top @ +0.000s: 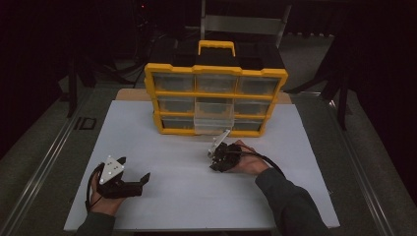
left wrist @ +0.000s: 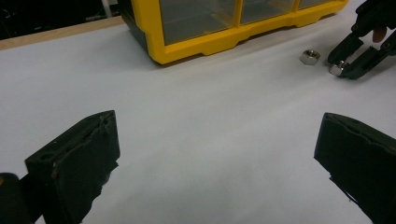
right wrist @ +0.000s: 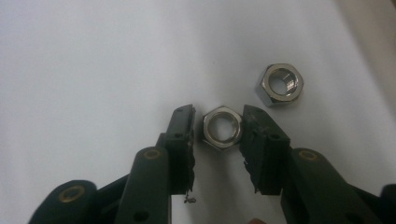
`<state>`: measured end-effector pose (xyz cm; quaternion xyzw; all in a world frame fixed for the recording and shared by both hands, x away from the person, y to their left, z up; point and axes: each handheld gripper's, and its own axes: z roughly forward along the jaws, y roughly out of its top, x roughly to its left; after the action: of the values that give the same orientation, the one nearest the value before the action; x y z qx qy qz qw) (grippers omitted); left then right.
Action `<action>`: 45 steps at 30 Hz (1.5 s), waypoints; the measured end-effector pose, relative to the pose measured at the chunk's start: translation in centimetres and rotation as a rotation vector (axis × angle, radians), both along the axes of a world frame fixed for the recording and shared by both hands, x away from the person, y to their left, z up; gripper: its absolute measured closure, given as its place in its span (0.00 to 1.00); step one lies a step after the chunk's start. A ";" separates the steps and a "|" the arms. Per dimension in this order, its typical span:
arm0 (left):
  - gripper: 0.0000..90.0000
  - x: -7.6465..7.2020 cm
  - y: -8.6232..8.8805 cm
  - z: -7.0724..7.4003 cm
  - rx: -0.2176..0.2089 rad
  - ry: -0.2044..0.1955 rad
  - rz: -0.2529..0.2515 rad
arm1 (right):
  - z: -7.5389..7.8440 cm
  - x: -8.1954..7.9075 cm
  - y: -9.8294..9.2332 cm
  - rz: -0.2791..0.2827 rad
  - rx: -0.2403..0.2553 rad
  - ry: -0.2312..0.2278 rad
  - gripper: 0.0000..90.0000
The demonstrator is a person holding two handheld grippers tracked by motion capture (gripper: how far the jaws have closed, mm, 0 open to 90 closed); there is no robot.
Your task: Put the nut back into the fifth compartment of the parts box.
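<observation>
Black jaws of my right hand-held gripper (right wrist: 218,127) bracket a nut (right wrist: 222,126), not yet clamped; second nut (right wrist: 280,84) lies just beyond, right; left hand-held gripper (left wrist: 215,154) gapes.

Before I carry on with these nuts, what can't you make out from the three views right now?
- Grip: in the right gripper view the nut sits between the right gripper pads; the right pad seems to touch, the left shows a sliver of gap, so pressing is unclear.
- Drawer contents: in the high view the organizer drawers are too dim and small to read.
- Second nut: too small to pick out in the high view.
</observation>
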<state>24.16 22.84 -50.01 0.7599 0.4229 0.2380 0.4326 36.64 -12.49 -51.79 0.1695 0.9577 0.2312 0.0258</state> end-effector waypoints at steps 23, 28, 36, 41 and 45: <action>0.01 0.0 0.0 0.0 -0.003 0.001 0.001 | 0.5 -0.1 0.8 -0.007 -0.084 0.022 0.78; 0.01 0.0 0.0 0.0 -0.003 0.000 0.001 | 0.9 -0.2 0.2 -0.024 -0.084 0.037 0.78; 0.01 0.0 0.0 0.0 -0.003 0.000 0.001 | 2.4 -0.5 -0.9 -0.050 -0.054 0.056 0.78; 0.01 0.0 0.0 0.0 -0.003 -0.001 0.001 | 3.3 -0.5 -1.3 -0.052 -0.049 0.055 0.78; 0.01 0.0 0.0 0.0 -0.002 0.000 0.001 | 4.2 -0.6 -1.7 -0.050 -0.044 0.057 0.78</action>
<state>24.16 22.86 -50.01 0.7593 0.4235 0.2377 0.4332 36.09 -14.16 -47.63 0.1990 0.9583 0.2047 0.0081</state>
